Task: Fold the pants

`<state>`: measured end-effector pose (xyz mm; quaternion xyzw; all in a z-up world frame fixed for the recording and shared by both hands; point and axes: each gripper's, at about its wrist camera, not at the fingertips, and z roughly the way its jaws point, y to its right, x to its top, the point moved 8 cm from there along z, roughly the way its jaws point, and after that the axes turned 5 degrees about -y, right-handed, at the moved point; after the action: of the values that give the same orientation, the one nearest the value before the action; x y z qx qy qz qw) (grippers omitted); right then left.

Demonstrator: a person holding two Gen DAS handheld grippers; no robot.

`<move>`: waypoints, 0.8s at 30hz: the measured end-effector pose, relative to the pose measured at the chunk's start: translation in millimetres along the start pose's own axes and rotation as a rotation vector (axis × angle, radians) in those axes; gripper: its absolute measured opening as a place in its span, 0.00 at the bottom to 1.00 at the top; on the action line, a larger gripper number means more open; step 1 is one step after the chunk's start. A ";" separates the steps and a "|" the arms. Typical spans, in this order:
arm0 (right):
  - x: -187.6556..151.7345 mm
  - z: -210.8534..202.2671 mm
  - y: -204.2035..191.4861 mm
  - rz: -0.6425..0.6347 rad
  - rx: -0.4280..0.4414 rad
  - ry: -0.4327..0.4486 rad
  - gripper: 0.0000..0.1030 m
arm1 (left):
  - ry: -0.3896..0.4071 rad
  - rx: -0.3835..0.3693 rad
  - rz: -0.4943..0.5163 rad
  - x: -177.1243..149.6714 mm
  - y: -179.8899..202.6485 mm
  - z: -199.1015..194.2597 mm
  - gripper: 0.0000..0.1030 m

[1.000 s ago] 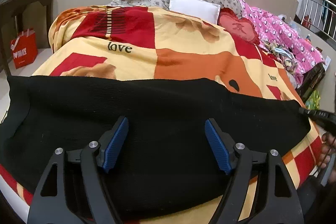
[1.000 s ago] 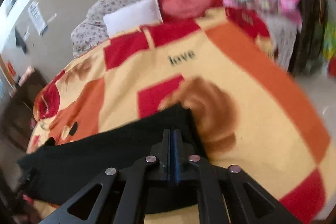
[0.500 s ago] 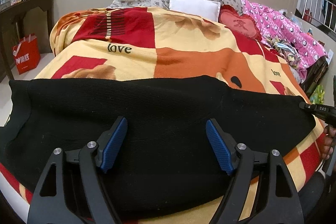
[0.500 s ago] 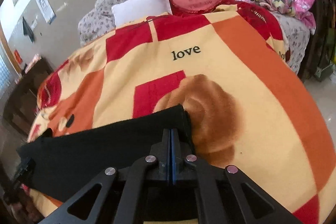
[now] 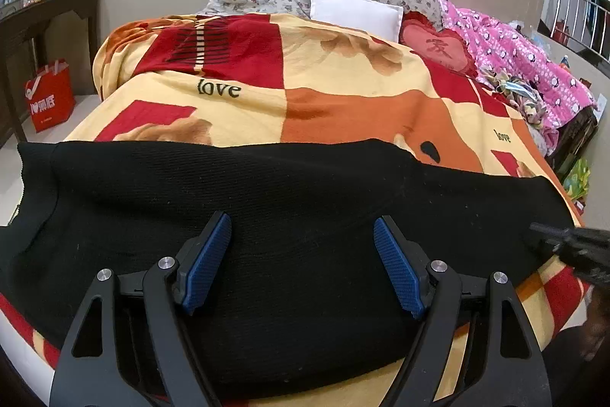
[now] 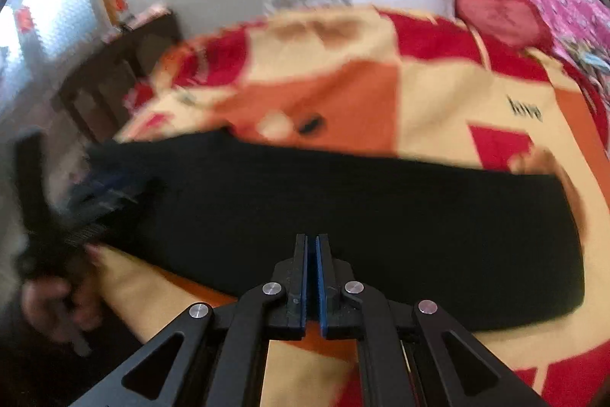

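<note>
Black knit pants (image 5: 297, 216) lie flat in a long band across the near edge of the bed, folded lengthwise. My left gripper (image 5: 303, 262) is open just above their middle, blue pads apart, holding nothing. In the right wrist view the pants (image 6: 381, 216) stretch from left to right. My right gripper (image 6: 312, 277) is shut with its pads together, above the pants' near edge, and no cloth shows between them. The right gripper's tip also shows at the right edge of the left wrist view (image 5: 568, 246). The right wrist view is blurred.
The bed carries a yellow, red and orange blanket (image 5: 343, 102) with "love" printed on it. A white pillow (image 5: 354, 10), a red heart cushion (image 5: 434, 48) and a pink quilt (image 5: 526, 63) lie at the far end. A red bag (image 5: 49, 98) and a dark table (image 5: 42, 21) stand left.
My right gripper has let go of the pants' end and swung left and back, now looking along the whole garment. My left gripper stays open over the middle.
</note>
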<state>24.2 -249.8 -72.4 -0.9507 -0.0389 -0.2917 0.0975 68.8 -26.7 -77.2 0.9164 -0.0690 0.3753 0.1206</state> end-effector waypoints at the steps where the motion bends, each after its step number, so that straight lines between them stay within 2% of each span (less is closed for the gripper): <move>1: -1.4 -2.6 9.6 0.016 0.013 0.030 0.02 | 0.000 0.000 0.000 -0.2 0.3 0.2 0.76; 4: -6.4 -11.0 40.4 0.105 0.009 0.052 0.01 | -0.001 0.002 0.003 -0.1 0.7 0.9 0.76; 6: -12.9 -17.5 65.4 0.162 -0.029 0.074 0.01 | 0.001 -0.004 0.000 -0.5 1.1 0.7 0.76; 9: -22.6 -27.0 92.7 0.288 0.026 0.129 0.00 | 0.005 -0.008 -0.005 -0.4 1.4 0.9 0.76; 12: -26.9 -32.7 101.4 0.342 0.084 0.174 0.00 | 0.007 0.005 -0.002 -0.2 1.8 0.9 0.76; 13: -25.7 -38.1 102.6 0.349 0.072 0.192 0.00 | 0.009 0.011 -0.002 0.0 2.4 0.4 0.76; 16: -29.2 -62.1 120.3 0.385 -0.076 0.278 0.03 | 0.001 0.012 0.011 1.3 8.5 -1.7 0.76; 17: -33.4 -71.6 130.9 0.431 -0.069 0.309 0.04 | 0.001 0.008 0.014 2.2 12.3 -4.4 0.76; 19: -51.3 -83.4 156.0 0.593 0.007 0.339 0.13 | 0.043 -0.012 0.051 7.4 33.2 -18.7 0.76; 20: -61.9 -84.1 165.6 0.671 0.039 0.336 0.17 | 0.075 -0.036 0.100 10.3 54.4 -27.6 0.76; 22: -76.0 -80.5 172.9 0.753 0.085 0.315 0.21 | 0.099 -0.097 0.195 9.2 93.4 -36.1 0.76; 24: -79.3 -82.3 170.1 0.752 0.102 0.321 0.23 | 0.071 -0.171 0.286 -1.3 133.3 -33.1 0.76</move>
<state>-64.2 -434.6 -78.0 -0.8350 0.3126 -0.3781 0.2493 16.7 -145.8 -32.8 0.8698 -0.2262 0.4135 0.1458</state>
